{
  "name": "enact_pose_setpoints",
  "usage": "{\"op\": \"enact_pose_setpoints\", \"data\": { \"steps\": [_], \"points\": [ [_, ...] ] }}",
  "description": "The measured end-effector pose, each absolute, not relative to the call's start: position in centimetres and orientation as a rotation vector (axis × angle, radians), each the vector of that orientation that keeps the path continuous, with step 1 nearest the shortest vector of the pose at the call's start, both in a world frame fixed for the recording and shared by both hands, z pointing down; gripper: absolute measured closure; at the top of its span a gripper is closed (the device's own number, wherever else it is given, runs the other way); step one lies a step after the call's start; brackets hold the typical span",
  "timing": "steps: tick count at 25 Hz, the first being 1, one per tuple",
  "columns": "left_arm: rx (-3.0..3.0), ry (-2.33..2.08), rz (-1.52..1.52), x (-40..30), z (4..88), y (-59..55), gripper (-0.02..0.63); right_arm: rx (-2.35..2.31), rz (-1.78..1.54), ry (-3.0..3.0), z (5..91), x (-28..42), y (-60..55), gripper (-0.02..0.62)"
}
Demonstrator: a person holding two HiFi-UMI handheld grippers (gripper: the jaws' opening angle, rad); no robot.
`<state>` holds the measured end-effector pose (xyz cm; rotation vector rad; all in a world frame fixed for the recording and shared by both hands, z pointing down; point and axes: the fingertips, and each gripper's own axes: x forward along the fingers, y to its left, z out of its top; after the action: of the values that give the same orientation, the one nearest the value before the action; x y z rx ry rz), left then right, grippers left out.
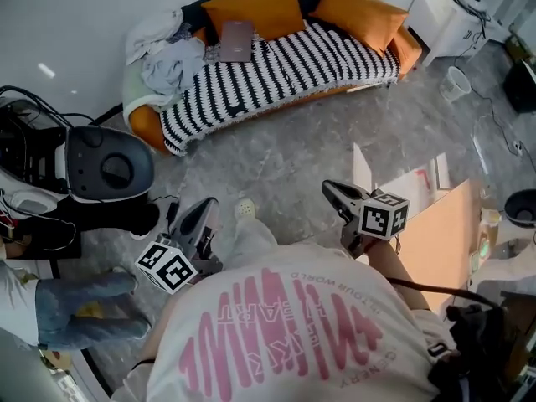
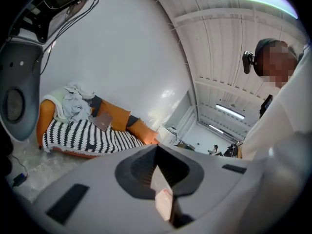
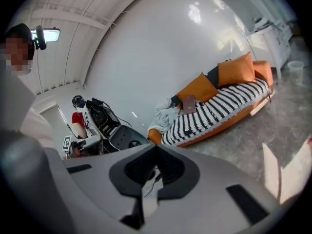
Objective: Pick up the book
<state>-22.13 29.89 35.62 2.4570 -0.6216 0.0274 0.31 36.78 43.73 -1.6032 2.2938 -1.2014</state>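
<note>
A thin mauve book (image 1: 236,40) lies flat on the striped sofa (image 1: 293,65), beside a heap of clothes and in front of an orange cushion. The left gripper view shows the book (image 2: 102,121) small and far off, and so does the right gripper view (image 3: 188,104). Both grippers are held near the person's body, well short of the sofa, over the grey floor. My left gripper (image 1: 205,203) has its jaws together with nothing between them (image 2: 156,150). The right gripper (image 1: 328,187) is likewise shut and empty (image 3: 155,147).
A grey round machine (image 1: 109,166) with cables stands at the left. Crumpled clothes (image 1: 167,57) lie on the sofa's left end. A white cabinet (image 1: 448,15) and a white bin (image 1: 456,82) stand at the far right. An orange-brown board (image 1: 435,241) lies near the right gripper.
</note>
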Motion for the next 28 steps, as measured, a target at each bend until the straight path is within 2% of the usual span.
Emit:
{"op": "enact_pose_setpoints", "data": {
  "steps": [28],
  "points": [
    [2.499,-0.544,0.067,-22.7,34.0,10.9,0.598,-1.634,-1.249,2.285,41.6,-2.3,18.1,0.586]
  ]
}}
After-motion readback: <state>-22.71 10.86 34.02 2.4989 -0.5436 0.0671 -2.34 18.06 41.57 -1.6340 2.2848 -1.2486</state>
